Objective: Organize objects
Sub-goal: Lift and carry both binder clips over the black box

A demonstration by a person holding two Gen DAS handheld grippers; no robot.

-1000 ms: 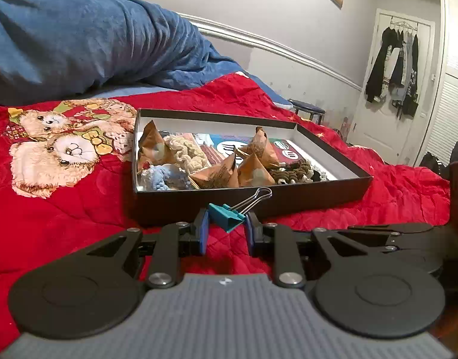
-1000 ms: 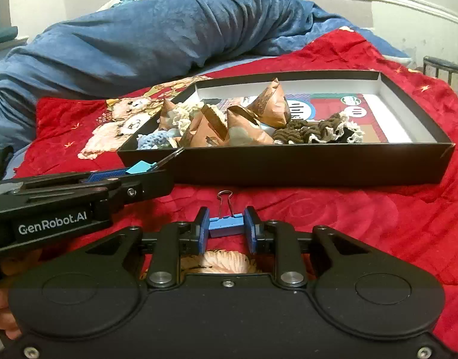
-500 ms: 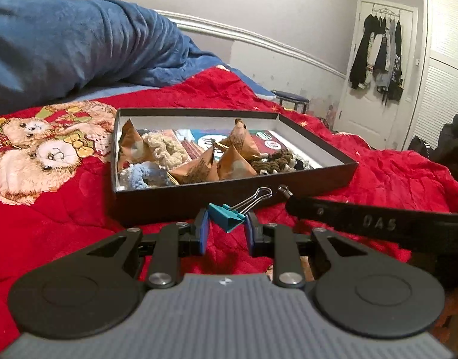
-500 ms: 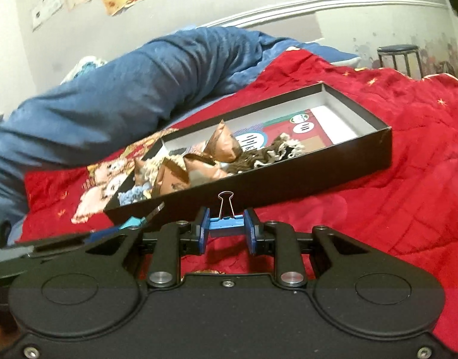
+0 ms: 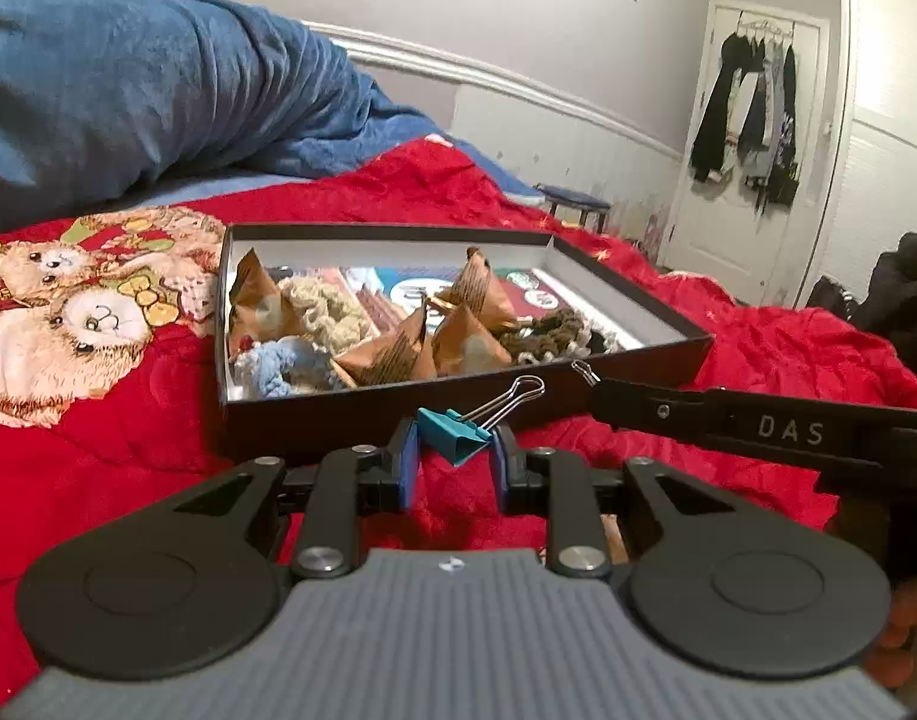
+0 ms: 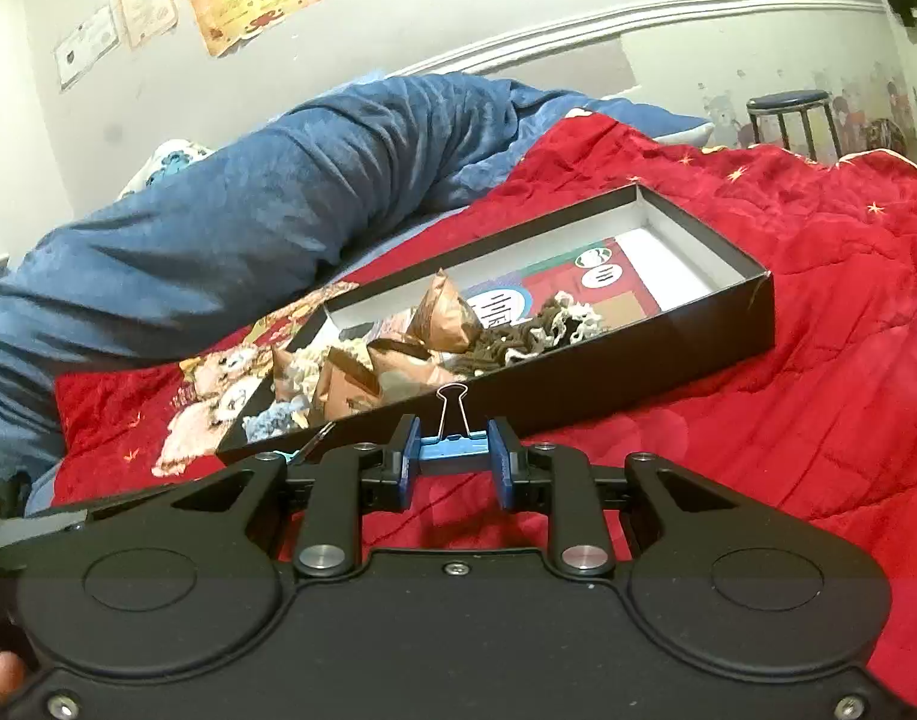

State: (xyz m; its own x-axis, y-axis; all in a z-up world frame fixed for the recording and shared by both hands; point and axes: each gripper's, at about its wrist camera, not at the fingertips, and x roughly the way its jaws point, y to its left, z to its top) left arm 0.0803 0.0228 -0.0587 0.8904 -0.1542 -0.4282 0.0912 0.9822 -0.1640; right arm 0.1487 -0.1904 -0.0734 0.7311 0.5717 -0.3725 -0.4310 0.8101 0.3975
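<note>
My left gripper [image 5: 452, 462] is shut on a teal binder clip [image 5: 455, 433], held just above the red quilt in front of the black box [image 5: 398, 414]. My right gripper [image 6: 452, 468] is shut on a blue binder clip [image 6: 453, 450], also in front of the box [image 6: 638, 372]. The box holds brown paper pyramids [image 5: 467, 348], cream, blue and brown crocheted pieces [image 5: 332, 312] and printed cards. The right gripper's arm [image 5: 758, 429] reaches in from the right in the left wrist view, its clip's wire handle [image 5: 584, 371] at the box wall.
A red quilt [image 6: 788, 420] with a teddy-bear print [image 5: 68, 306] covers the bed. A blue blanket [image 6: 248, 228] is heaped behind the box. A stool [image 6: 788, 114] stands by the wall, and clothes hang on a door [image 5: 752, 120].
Both grippers have risen and tilted, still shut on their clips. The right gripper has swung up and left, so the box now looks slanted; its arm has come into the left wrist view.
</note>
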